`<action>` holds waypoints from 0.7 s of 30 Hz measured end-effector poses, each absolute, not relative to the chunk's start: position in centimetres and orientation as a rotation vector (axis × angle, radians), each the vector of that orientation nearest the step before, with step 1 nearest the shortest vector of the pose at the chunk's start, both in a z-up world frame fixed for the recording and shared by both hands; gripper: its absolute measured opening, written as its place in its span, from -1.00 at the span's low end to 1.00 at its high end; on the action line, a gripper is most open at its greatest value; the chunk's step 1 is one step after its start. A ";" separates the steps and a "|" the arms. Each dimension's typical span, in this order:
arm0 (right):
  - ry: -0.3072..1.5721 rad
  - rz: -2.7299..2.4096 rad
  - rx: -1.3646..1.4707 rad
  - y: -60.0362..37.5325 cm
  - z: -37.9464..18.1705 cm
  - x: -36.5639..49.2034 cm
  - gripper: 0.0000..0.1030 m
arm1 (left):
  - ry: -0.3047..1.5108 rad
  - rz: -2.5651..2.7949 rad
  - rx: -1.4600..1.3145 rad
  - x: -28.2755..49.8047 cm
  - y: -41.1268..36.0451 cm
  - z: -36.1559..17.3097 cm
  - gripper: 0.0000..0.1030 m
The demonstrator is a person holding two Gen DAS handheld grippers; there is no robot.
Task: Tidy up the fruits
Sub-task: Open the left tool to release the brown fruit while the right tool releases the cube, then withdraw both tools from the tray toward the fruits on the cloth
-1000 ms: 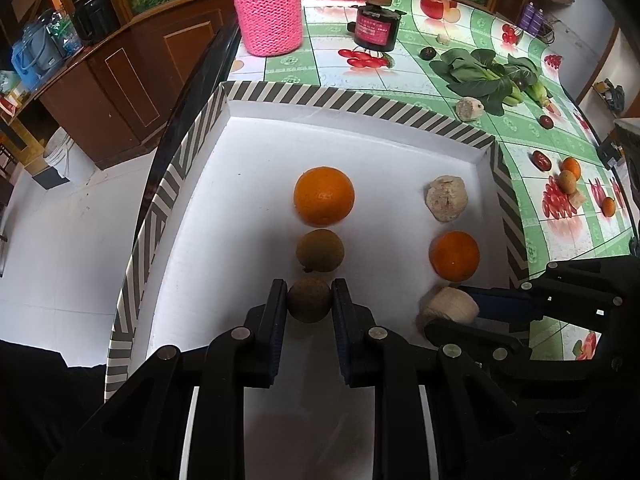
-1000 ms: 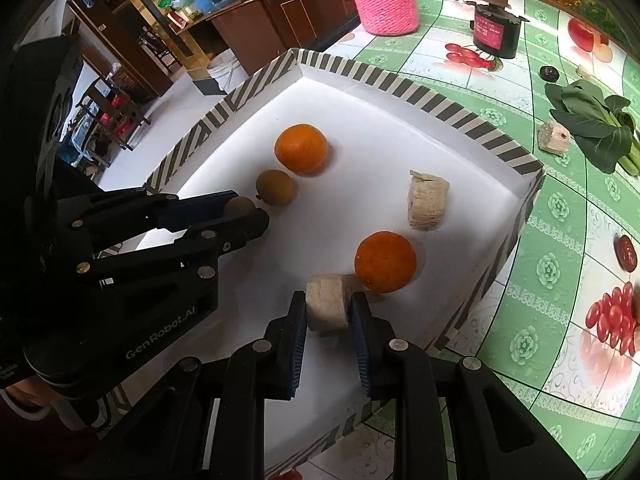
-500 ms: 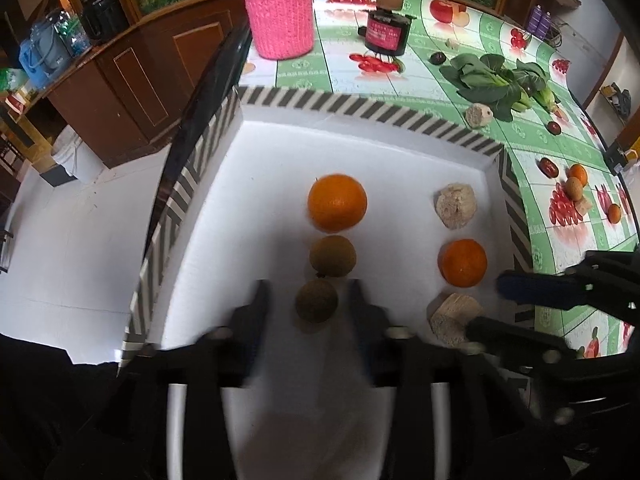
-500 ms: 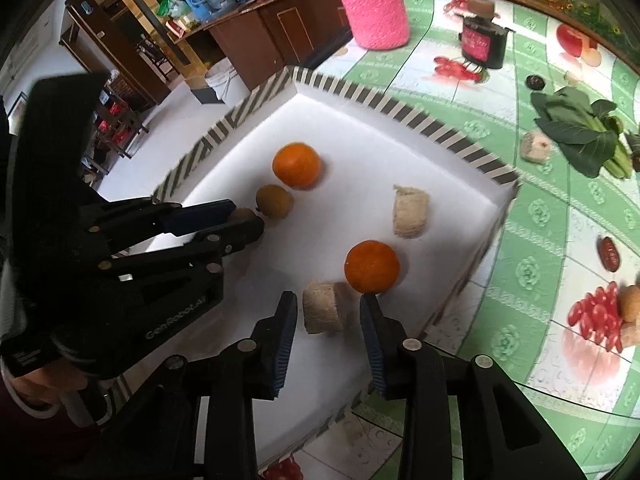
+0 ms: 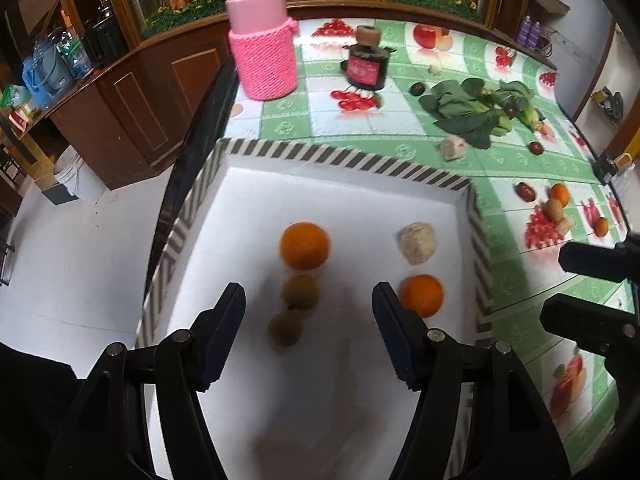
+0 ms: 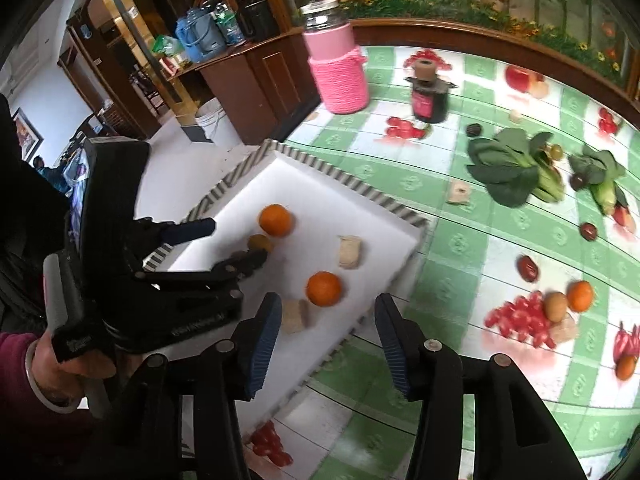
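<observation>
A white tray with a striped rim (image 5: 344,158) (image 6: 360,192) holds two rows of fruit. The left row is an orange (image 5: 304,245) (image 6: 275,220) and two brown kiwis (image 5: 300,291) (image 5: 285,330). The right row is a beige chunk (image 5: 417,237) (image 6: 349,252), an orange (image 5: 422,295) (image 6: 324,289) and another beige chunk (image 6: 295,316). My left gripper (image 5: 308,304) is open and empty, raised above the kiwis. My right gripper (image 6: 326,316) is open and empty above the tray's near right corner. Loose fruit (image 6: 558,306) lies on the tablecloth to the right.
A pink knit-covered jar (image 5: 262,46) and a dark jar (image 5: 366,64) stand behind the tray. Leafy greens (image 6: 516,168), dates (image 6: 528,267) and a beige piece (image 6: 458,193) lie on the green fruit-print tablecloth. The table's left edge drops to the floor.
Both grippers opened, letting go of the near kiwi and the near beige chunk, and drew back and up from the tray.
</observation>
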State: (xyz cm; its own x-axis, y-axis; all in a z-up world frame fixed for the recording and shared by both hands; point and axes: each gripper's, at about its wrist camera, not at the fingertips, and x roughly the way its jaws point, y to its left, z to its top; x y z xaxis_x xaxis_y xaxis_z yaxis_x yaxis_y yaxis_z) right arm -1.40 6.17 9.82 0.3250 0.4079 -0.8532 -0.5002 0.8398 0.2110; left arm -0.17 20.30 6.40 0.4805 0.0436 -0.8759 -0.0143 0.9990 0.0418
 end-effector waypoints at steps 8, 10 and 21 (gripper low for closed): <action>1.138 0.457 -0.027 -0.6 8.0 -1.5 0.00 | 1.057 -0.032 0.035 0.3 16.3 7.3 0.27; 1.142 0.425 -0.007 -2.4 7.7 -1.6 0.00 | 1.051 -0.053 0.044 0.6 14.9 7.5 0.27; 1.129 0.273 0.105 -10.8 6.3 -1.0 0.05 | 1.053 -0.167 0.089 2.5 7.6 7.4 0.26</action>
